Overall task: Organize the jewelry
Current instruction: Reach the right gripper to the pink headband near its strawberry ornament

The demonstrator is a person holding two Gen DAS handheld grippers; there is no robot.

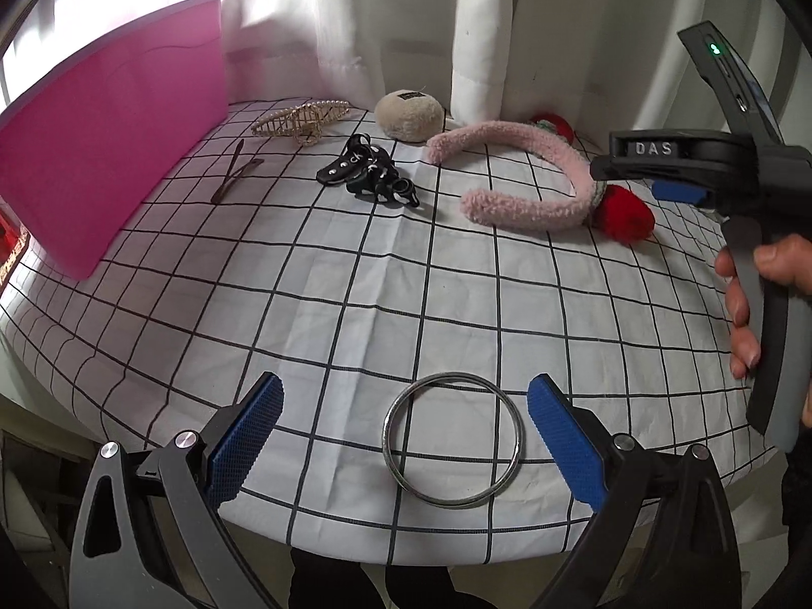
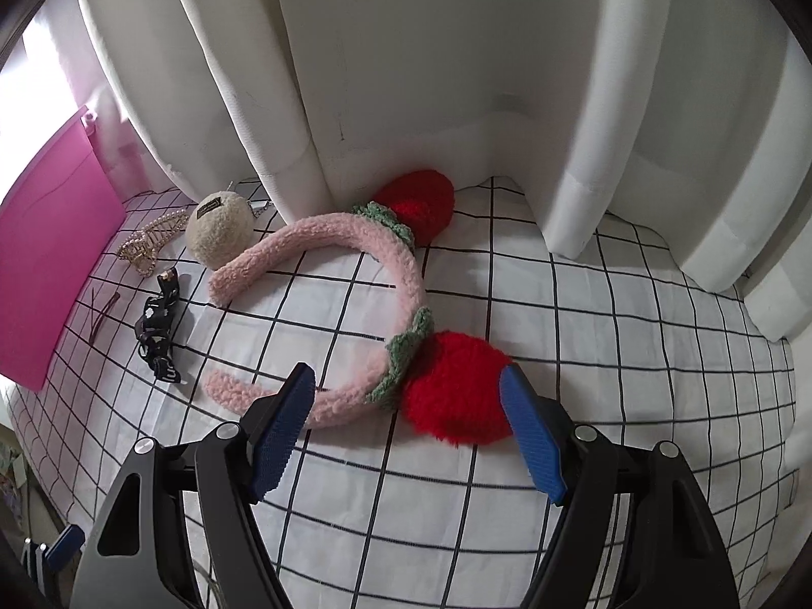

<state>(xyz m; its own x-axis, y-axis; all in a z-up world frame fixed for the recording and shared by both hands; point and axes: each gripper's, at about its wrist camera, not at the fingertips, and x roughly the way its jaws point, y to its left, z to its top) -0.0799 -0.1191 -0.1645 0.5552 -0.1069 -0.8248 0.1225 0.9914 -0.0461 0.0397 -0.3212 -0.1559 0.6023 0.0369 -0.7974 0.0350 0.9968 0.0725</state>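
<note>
1. One silver bangle (image 1: 451, 440) lies flat on the grid-patterned counter (image 1: 355, 294), at the near edge, between the blue pads of the left claw (image 1: 406, 441), which is spread wide and touches nothing.
2. One pink fuzzy headband (image 2: 325, 284) with two red strawberry pom-poms, one at 12 o'clock (image 2: 421, 200) and one nearer (image 2: 454, 388), rests on the cloth; the right claw (image 2: 406, 436) hovers over the nearer pom-pom, spread wide, gripping nothing.
3. Four smaller pieces sit toward 10 and 11 o'clock of the bangle: one black hair clip (image 1: 368, 172), one pearl-trimmed gold claw clip (image 1: 302, 119), one thin brown hairpin (image 1: 236, 172) and one cream fuzzy ball (image 1: 410, 114).
4. One pink bin (image 1: 111, 137) stands at 9 to 10 o'clock, just beside the hairpin.
5. White curtains (image 2: 406, 76) hang at 12 o'clock behind everything.
</note>
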